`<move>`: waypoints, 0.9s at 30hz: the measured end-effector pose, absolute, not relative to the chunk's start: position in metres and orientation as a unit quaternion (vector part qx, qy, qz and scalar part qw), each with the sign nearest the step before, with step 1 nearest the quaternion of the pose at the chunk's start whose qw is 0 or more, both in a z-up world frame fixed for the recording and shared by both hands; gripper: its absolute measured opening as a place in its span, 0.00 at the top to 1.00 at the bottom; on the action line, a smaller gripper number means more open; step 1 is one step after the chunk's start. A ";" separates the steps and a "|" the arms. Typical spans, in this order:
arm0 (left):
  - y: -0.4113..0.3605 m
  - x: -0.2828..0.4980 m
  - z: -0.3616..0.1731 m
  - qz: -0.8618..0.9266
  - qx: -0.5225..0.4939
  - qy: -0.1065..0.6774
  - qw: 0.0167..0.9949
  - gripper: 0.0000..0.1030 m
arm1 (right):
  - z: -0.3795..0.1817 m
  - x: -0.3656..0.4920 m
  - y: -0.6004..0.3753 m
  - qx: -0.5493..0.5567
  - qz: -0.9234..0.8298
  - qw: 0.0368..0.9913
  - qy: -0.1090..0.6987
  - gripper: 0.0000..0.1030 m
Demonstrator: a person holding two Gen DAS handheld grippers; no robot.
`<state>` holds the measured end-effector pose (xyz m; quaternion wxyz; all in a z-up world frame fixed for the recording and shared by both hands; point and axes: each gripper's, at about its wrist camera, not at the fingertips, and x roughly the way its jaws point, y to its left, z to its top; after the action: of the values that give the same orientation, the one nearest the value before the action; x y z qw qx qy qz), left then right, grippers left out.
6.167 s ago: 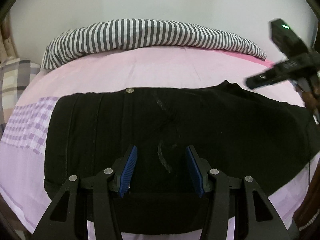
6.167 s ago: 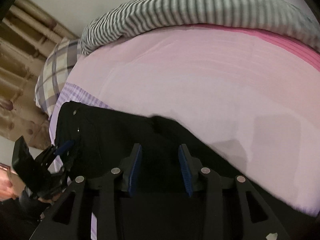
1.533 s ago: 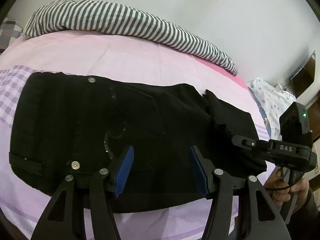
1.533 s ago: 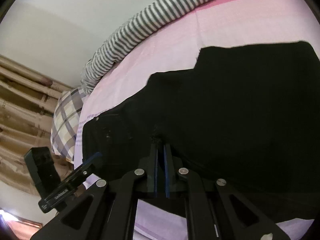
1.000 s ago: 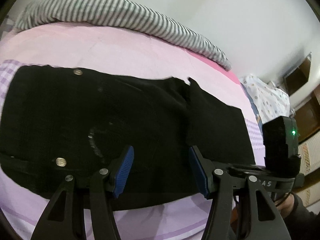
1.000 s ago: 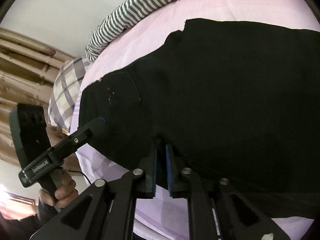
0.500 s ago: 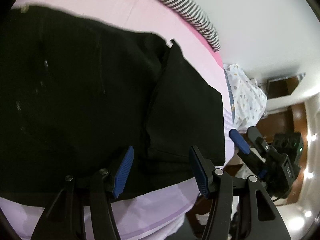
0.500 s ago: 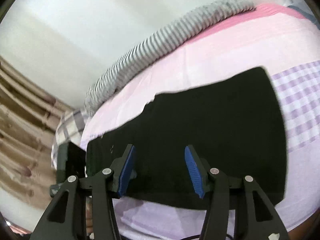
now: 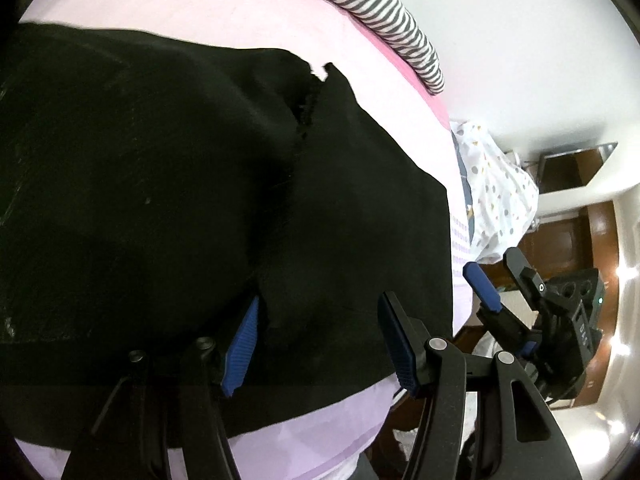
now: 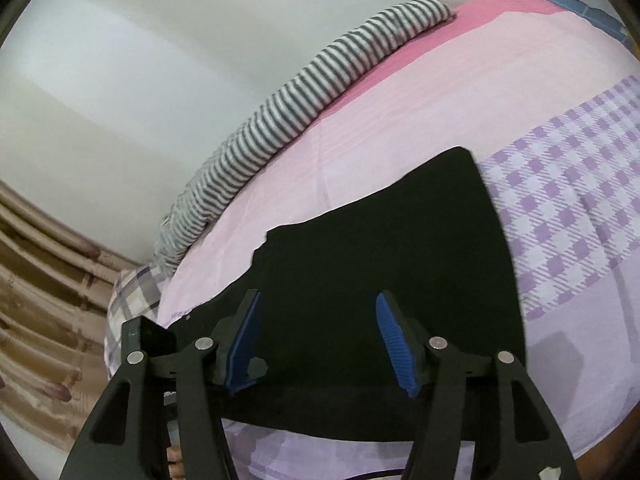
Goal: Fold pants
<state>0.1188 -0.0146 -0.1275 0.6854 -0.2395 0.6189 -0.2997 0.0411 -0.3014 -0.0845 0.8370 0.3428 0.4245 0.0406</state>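
Black pants (image 9: 160, 180) lie folded on the pink bed sheet (image 9: 180, 4), with one layer doubled over their right part. My left gripper (image 9: 320, 300) hovers open over that doubled layer near the bed's front edge, pads clear of the cloth. In the right wrist view the pants (image 10: 380, 248) spread flat below my right gripper (image 10: 319, 296). Its jaws are opening and nothing is between them. From the left wrist view the right gripper (image 9: 500, 300) hangs off the bed's right corner. Part of the left gripper's body (image 10: 148, 336) shows at the pants' left end.
A grey-and-white striped bolster (image 10: 300, 92) runs along the far side by the wall. A plaid pillow (image 10: 132, 296) and a curtain (image 10: 40, 280) are at the left. Off the right end hangs a dotted white cloth (image 9: 496, 184) above a wooden floor (image 9: 568, 236).
My right gripper, shut on the pants a second ago, has let go, opened and drawn back and up. My left gripper has swung toward the pants' right end, still open.
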 end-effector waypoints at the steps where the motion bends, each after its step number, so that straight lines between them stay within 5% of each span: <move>1: -0.015 0.119 -0.127 -0.299 -0.237 0.619 0.687 0.43 | -0.086 0.041 -0.304 0.342 0.031 0.837 0.427 0.43; 3: -0.016 0.117 -0.127 -0.295 -0.232 0.616 0.692 0.58 | -0.089 0.040 -0.310 0.347 0.018 0.833 0.431 0.43; 5: -0.016 0.115 -0.132 -0.280 -0.216 0.621 0.699 0.89 | -0.094 0.040 -0.316 0.363 0.011 0.825 0.433 0.42; 16: -0.015 0.092 -0.099 -0.274 -0.192 0.593 0.732 0.94 | -0.101 0.042 -0.315 0.287 -0.058 0.827 0.479 0.42; 27: -0.015 0.082 -0.128 -0.241 -0.173 0.637 0.712 0.94 | -0.129 0.044 -0.300 0.232 -0.073 0.805 0.542 0.44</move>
<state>0.0822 -0.0151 -0.1283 0.7118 -0.1734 0.6365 -0.2411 0.0437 -0.3002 -0.1285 0.8048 0.2317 0.5416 -0.0726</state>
